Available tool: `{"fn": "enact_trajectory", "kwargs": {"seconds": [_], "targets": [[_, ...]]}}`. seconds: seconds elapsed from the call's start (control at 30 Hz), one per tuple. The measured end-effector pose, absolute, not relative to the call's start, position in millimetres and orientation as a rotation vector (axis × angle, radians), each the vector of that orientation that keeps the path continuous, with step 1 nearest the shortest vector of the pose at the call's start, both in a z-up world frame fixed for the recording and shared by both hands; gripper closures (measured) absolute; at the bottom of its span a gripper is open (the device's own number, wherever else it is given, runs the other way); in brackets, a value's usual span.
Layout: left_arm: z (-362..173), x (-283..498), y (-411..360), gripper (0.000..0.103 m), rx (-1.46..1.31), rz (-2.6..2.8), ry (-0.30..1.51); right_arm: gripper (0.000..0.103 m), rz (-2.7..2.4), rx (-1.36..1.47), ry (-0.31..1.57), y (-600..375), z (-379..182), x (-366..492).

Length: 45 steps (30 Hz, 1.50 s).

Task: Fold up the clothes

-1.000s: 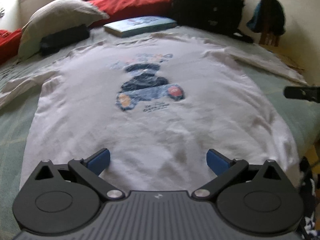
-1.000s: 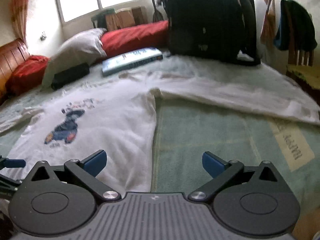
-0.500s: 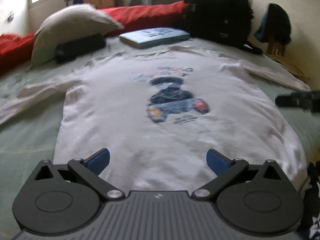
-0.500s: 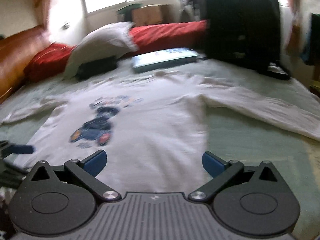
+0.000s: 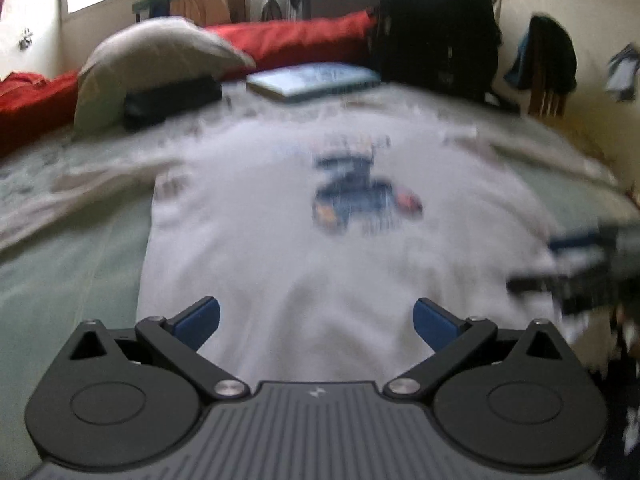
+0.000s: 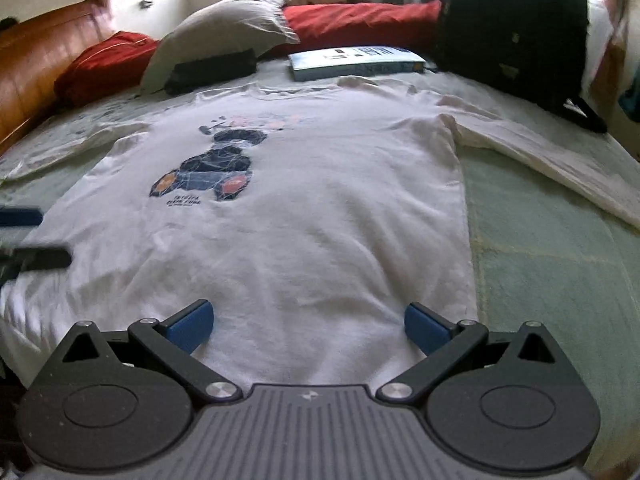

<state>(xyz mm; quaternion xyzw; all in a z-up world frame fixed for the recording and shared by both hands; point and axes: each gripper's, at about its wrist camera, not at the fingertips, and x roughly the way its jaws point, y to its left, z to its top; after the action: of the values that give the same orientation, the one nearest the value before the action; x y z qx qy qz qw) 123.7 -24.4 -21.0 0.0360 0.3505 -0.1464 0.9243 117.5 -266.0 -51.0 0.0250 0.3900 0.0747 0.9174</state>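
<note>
1. Shirt: white, long-sleeved, spread flat and print side up on the green bed cover, hem nearest both cameras.
2. Right gripper hovers over the right part of the hem with its jaws spread wide and nothing between them.
3. Left gripper sits over the left part of the hem, jaws equally wide apart and empty; this view is blurred.
4. A dark blue print marks the shirt's chest.
5. Its right sleeve stretches out flat to the right across the cover.
6. Beyond the collar lies a book, with a grey pillow to its left and a black backpack to its right.
7. Red cushions line the far edge.
</note>
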Motion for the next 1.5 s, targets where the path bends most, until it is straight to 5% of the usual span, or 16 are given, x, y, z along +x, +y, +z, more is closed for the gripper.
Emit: {"fn": "enact_trajectory", "kwargs": {"seconds": [0.27, 0.97, 1.5], "targets": [[-45.4, 190.1, -57.8, 0.001, 0.153, -0.255, 0.780, 0.000, 0.133, 0.135, 0.784, -259.4, -40.1, 102.3], [-55.9, 129.3, -32.7, 0.001, 0.093, -0.245, 0.797, 0.000, 0.167, 0.008, 0.805, -237.0, -58.1, 99.6], [-27.1, 154.1, 35.3, 0.001, -0.067, -0.262, 0.751, 0.000, 0.187, 0.244, 0.715, -263.6, -21.2, 113.9]]}}
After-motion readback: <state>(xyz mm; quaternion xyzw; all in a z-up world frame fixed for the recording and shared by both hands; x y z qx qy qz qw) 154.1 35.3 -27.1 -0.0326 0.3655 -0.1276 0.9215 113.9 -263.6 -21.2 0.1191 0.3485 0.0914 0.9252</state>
